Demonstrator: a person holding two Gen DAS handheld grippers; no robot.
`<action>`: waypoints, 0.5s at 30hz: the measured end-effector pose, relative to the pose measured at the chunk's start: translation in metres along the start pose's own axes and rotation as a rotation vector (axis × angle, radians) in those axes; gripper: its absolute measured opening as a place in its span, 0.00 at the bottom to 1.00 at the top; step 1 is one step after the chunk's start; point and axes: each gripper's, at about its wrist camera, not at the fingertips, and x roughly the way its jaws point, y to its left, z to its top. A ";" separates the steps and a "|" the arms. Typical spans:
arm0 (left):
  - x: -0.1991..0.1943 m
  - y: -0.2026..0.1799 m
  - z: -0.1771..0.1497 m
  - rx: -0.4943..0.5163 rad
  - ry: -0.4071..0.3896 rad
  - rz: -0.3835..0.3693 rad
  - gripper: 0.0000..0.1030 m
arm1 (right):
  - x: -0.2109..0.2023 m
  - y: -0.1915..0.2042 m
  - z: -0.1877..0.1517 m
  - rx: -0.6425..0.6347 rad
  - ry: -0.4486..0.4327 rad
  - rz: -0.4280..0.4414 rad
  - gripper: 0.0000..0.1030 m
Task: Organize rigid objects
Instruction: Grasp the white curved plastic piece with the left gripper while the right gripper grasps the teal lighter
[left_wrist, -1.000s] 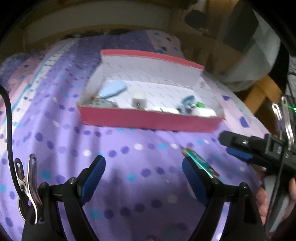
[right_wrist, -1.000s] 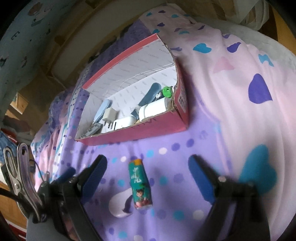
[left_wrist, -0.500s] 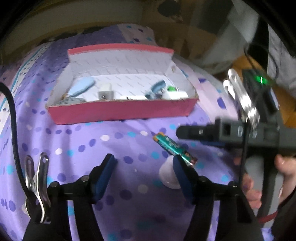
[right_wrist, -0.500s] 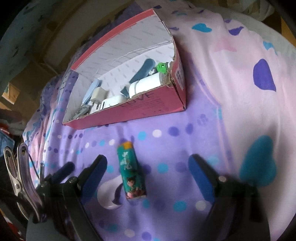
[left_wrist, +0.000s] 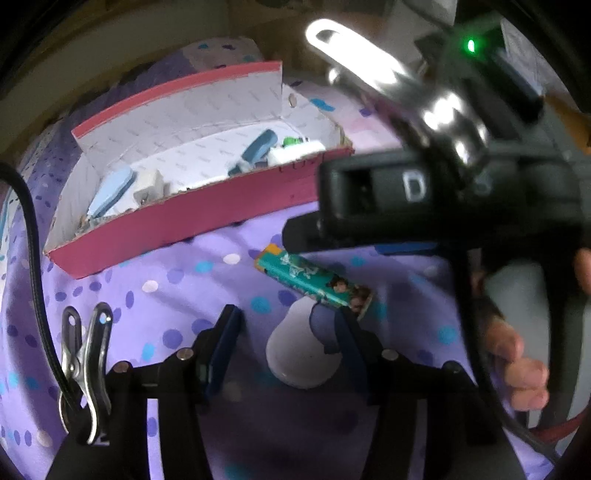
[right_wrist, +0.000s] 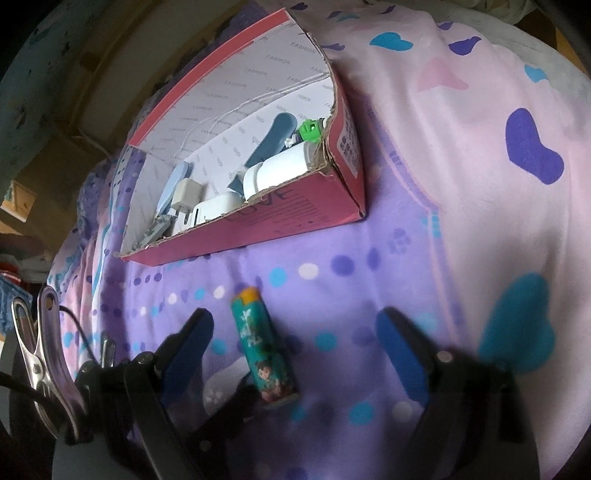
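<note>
teal tube (right_wrist: 264, 347) lies flat, orange end toward box (right_wrist: 258, 225); right tool (right_wrist: 295, 332) apart.

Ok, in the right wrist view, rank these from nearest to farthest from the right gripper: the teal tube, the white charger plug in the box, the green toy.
1. Teal tube: lying on the purple bedspread between the right gripper fingers, nearer the left one.
2. White charger plug: inside the pink box, left part.
3. Green toy: in the box's far right corner.
</note>
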 end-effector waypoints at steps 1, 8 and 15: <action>0.004 -0.002 0.000 0.003 0.018 0.014 0.35 | 0.000 0.000 0.000 0.001 -0.001 0.000 0.89; 0.010 -0.006 -0.005 0.004 0.044 0.089 0.30 | 0.001 0.006 0.000 -0.034 0.007 -0.026 0.89; 0.012 0.051 -0.009 -0.275 0.079 0.105 0.31 | 0.004 0.015 -0.002 -0.106 0.020 -0.049 0.89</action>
